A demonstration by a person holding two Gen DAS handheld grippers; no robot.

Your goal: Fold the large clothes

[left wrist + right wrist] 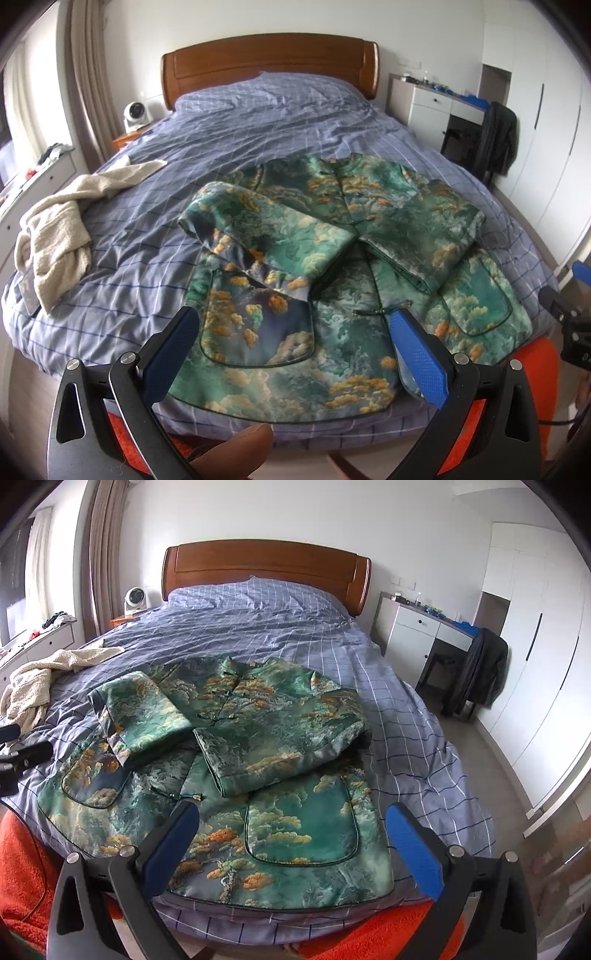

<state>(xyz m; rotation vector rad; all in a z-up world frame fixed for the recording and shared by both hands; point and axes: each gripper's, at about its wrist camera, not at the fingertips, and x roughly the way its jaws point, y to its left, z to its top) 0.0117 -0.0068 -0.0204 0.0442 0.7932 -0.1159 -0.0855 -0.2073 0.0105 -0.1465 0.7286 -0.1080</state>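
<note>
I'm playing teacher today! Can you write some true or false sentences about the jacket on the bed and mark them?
1. Both sleeves of the green patterned jacket are folded across its front. True.
2. The left tool is pinching the jacket's hem. False: it is open, holding nothing.
3. A cream fleece garment lies beside the jacket, apart from it. True.
4. The right tool is shut. False: it is open.
5. The bed has a red cover. False: it is blue-grey with a checked pattern.
</note>
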